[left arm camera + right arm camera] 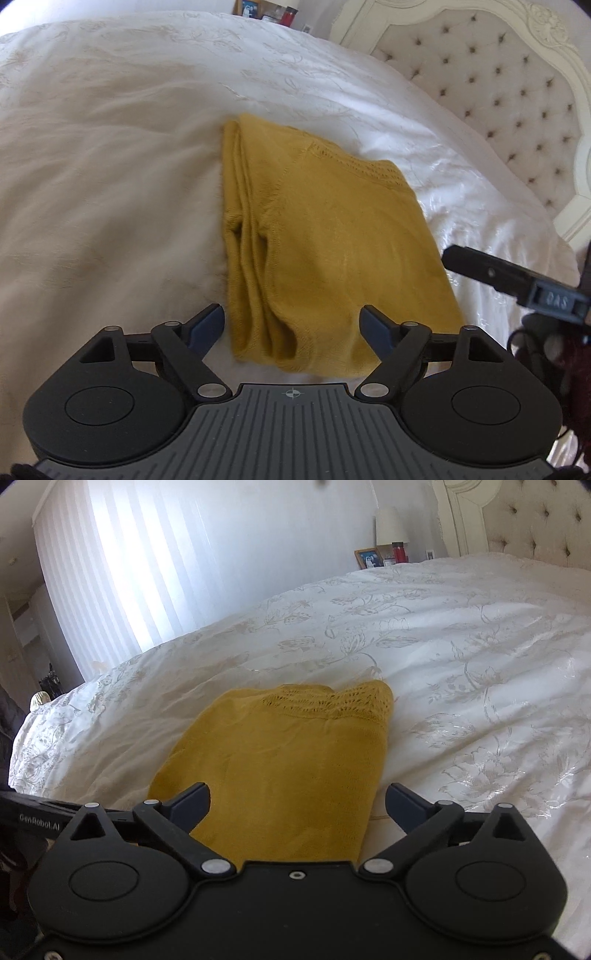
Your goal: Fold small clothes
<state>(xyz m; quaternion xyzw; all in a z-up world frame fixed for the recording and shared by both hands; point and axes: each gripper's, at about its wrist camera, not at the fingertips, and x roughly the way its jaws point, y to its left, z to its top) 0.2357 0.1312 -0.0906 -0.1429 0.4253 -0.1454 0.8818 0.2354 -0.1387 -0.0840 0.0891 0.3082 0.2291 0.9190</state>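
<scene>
A mustard-yellow knit garment (332, 243) lies folded into a compact stack on the white bedspread (110, 184). Its folded layers show along the left edge. My left gripper (293, 326) is open and empty, just above the garment's near edge. The right gripper's finger shows at the right of the left wrist view (480, 267), beside the garment. In the right wrist view the garment (288, 760) lies flat with its lace hem at the far end. My right gripper (297, 805) is open and empty over the garment's near end.
A cream tufted headboard (509, 96) stands at the right. A nightstand beyond the bed holds a photo frame (369, 558), a red bottle (399, 552) and a lamp (391, 526). Bright curtains (166, 565) cover the far wall. The embroidered bedspread (461, 657) stretches all around.
</scene>
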